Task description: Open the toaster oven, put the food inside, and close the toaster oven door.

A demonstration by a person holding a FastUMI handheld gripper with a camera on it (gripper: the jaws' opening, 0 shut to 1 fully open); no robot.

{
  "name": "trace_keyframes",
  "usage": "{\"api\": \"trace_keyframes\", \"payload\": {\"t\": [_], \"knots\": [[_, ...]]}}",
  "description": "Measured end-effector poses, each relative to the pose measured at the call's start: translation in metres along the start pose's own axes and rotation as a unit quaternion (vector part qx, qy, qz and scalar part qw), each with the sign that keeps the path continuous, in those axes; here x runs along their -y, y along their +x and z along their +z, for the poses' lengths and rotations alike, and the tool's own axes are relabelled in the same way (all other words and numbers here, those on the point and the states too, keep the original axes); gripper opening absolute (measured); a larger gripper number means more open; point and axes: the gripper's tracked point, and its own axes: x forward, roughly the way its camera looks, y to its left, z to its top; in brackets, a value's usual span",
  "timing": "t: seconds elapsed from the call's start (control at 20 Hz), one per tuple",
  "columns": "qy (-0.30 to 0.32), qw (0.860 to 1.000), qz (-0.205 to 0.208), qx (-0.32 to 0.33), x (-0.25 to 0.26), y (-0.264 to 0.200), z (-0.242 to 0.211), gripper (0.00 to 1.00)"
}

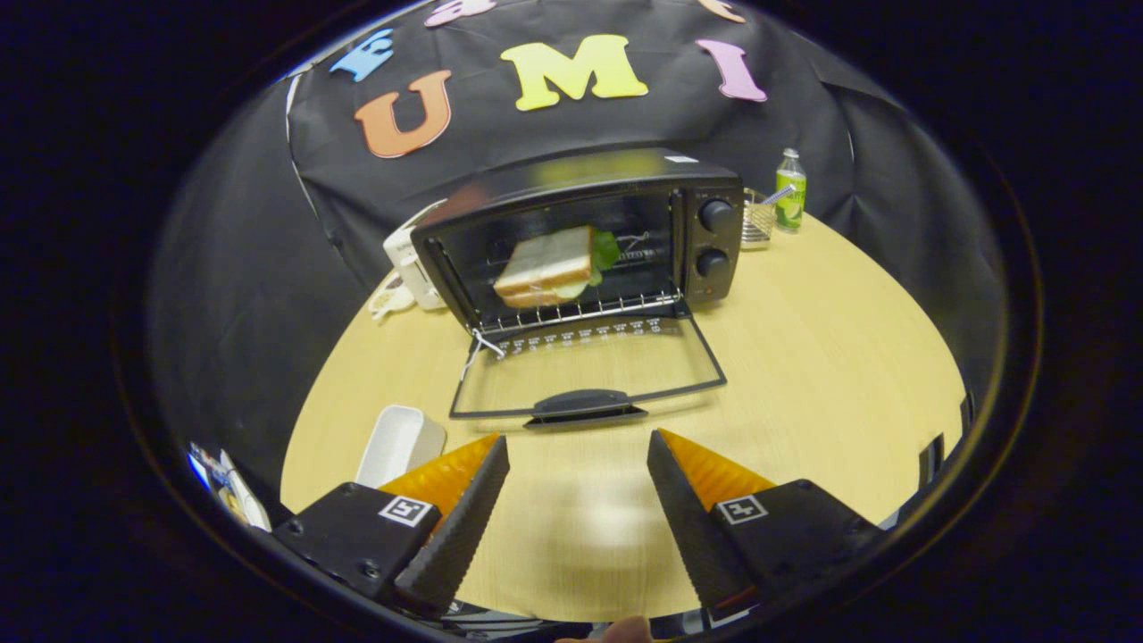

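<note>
A black toaster oven stands on the round wooden table, beyond my fingers. Its glass door is folded down flat toward me, with the dark handle at its near edge. A sandwich with green lettuce rests tilted on the wire rack inside the oven. My gripper is open and holds nothing, its fingertips just short of the door handle.
A white oblong tray lies on the table left of my fingers. A white appliance stands behind the oven's left side. At the back right are a wire basket and a green-labelled bottle.
</note>
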Motion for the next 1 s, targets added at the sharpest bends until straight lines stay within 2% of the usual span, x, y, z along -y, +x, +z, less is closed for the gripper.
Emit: {"api": "trace_keyframes", "payload": {"t": [0.5, 0.8, 1.0], "knots": [[-0.031, 0.999, -0.03, -0.006, 0.016, 0.079, -0.029, 1.0], [-0.046, 0.998, -0.047, 0.002, 0.021, 0.097, -0.022, 1.0], [-0.037, 0.998, -0.044, 0.001, 0.019, 0.089, -0.017, 1.0]]}}
